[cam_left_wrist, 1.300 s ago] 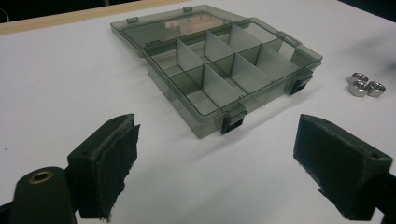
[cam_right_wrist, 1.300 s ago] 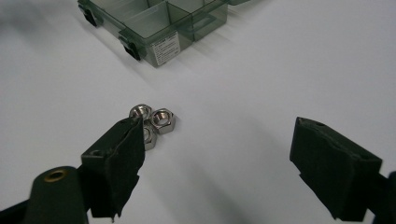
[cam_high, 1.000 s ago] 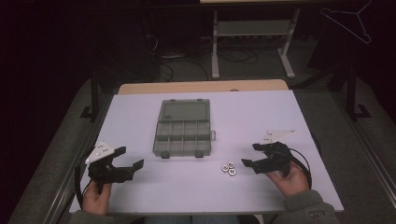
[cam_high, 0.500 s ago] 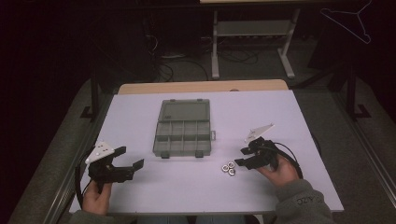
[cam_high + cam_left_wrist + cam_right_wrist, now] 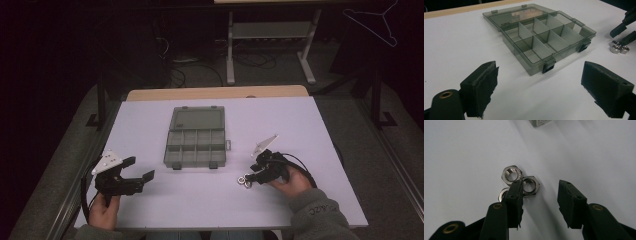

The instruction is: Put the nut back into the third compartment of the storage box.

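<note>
Right claw (image 5: 540, 202) part-open, seemingly grazing nuts (image 5: 522, 183)

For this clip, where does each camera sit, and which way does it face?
High view: above the person's side, looking forward and down on the white table; both hands enter below.
Left gripper view: between open jaws, facing the open grey plastic compartment box.
Right gripper view: looks down open jaws at three steel hex nuts.
Shared: the left gripper view also shows the nuts.
</note>
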Motion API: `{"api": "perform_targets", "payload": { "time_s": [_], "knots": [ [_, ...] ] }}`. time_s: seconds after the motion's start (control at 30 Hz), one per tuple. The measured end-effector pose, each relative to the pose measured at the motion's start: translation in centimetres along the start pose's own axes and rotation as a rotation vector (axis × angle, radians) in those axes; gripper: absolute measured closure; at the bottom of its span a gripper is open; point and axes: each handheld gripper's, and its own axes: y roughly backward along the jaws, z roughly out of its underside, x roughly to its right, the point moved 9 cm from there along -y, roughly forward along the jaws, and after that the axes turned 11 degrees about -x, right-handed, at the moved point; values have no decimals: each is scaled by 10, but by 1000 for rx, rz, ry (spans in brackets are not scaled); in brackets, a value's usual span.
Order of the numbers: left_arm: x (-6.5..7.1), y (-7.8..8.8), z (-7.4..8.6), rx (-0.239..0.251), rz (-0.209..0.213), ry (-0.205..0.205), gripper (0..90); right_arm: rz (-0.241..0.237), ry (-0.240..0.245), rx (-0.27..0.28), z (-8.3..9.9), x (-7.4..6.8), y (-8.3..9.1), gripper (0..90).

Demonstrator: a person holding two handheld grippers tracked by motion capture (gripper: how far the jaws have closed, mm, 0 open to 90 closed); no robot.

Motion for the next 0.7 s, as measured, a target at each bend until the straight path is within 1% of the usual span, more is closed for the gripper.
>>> {"api": "perform_targets", "payload": {
  "time_s": [0.13, 0.2, 0.23, 0.3, 0.37, 0.43, 0.47, 0.5, 0.53, 0.63, 0.7],
  "knots": [
    [0, 0, 0, 4, -1, 2, 129, -9, 4, -8, -2, -1, -1, 548],
    [0, 0, -1, 4, 0, 7, 128, 1, 22, -24, -6, -2, -1, 560],
    [0, 0, -1, 4, 0, 5, 128, 1, 22, -24, -6, -2, -1, 560],
    [0, 0, -1, 4, 1, 6, 128, 11, 45, -44, -10, -2, -3, 585],
    [0, 1, -1, 4, 1, 7, 128, 9, 47, -45, -11, -2, -4, 597],
    [-1, 1, -1, 8, 2, 9, 128, 16, 55, -78, -9, -1, -8, 615],
    [-1, 1, -1, 7, 3, 9, 128, 16, 55, -78, -9, -1, -8, 615],
    [0, 1, -1, 9, 3, 11, 128, 25, 62, -79, -9, -1, -9, 653],
    [0, 1, -1, 9, 5, 13, 128, 25, 63, -81, -9, -1, -9, 677],
    [0, 1, -1, 9, 6, 13, 128, 30, 68, -82, -9, -1, -9, 683],
    [0, 1, -1, 9, 6, 13, 128, 34, 73, -92, -10, -1, -9, 691]
  ]
}}
